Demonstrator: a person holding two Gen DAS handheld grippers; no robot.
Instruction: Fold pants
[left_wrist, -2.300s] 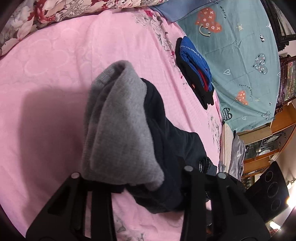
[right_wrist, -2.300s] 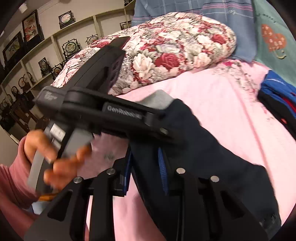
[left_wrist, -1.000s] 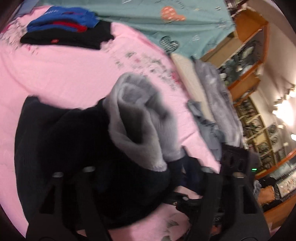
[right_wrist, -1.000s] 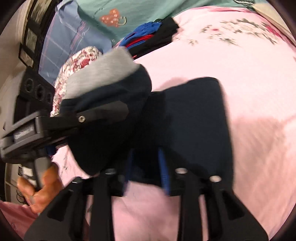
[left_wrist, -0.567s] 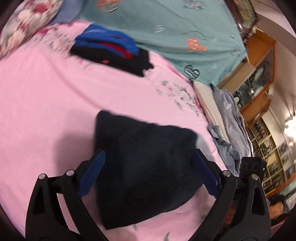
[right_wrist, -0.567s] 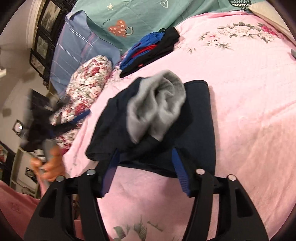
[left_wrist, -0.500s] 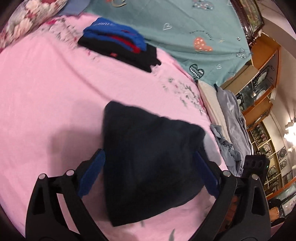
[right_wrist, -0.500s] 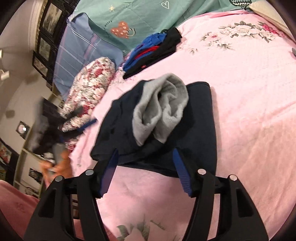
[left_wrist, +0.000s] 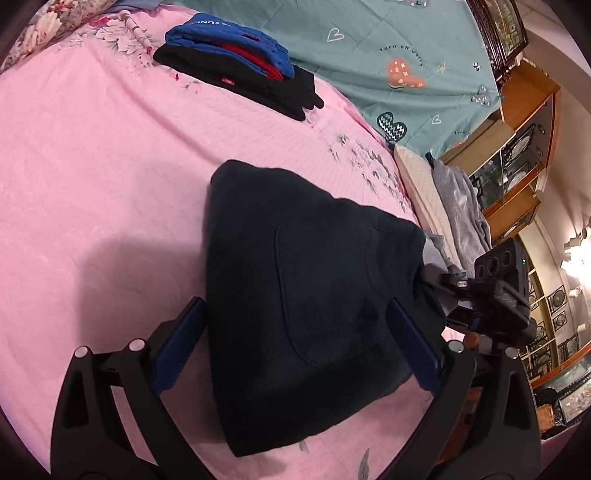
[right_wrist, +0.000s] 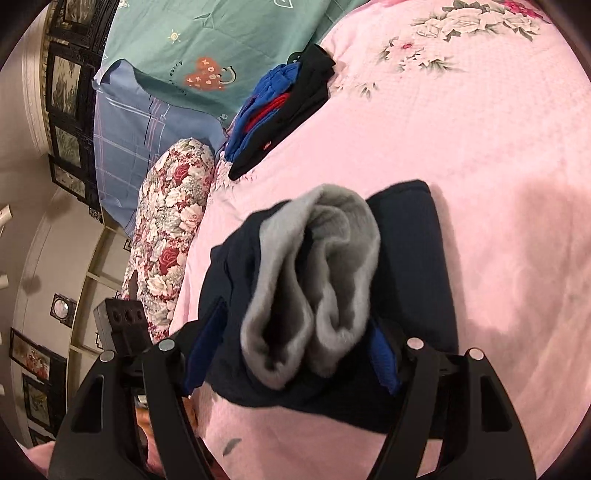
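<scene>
— Where are the pants?

— The dark navy pants (left_wrist: 306, 299) lie folded into a compact bundle on the pink bedspread (left_wrist: 92, 155), near the centre of the left wrist view. In the right wrist view their grey fleece lining (right_wrist: 314, 280) shows as a rolled opening facing the camera.

— And the left gripper?

— The left gripper (left_wrist: 295, 343) has its blue-padded fingers (left_wrist: 177, 343) spread wide, one at 8 o'clock and one at 4 o'clock of the bundle, gripping nothing. Whether the pads brush the cloth I cannot tell.

— The right one?

— The right gripper (right_wrist: 291, 354) is likewise spread, its blue pads (right_wrist: 384, 358) standing either side of the grey opening at the bundle's near end. In the left wrist view the same tool sits at 3 o'clock of the pants, close to their edge.

— What else is around?

— At 12 o'clock of the pants, well apart, a folded stack of clothes (left_wrist: 236, 66) in blue, red and black. Beyond it a teal sheet (left_wrist: 388, 48) with hearts. A floral pillow (right_wrist: 170, 229) lies at 9 o'clock in the right wrist view. Grey garments (left_wrist: 458, 206) are heaped at 2 o'clock, by the bed's edge, with wooden cabinets (left_wrist: 517, 140) behind.
</scene>
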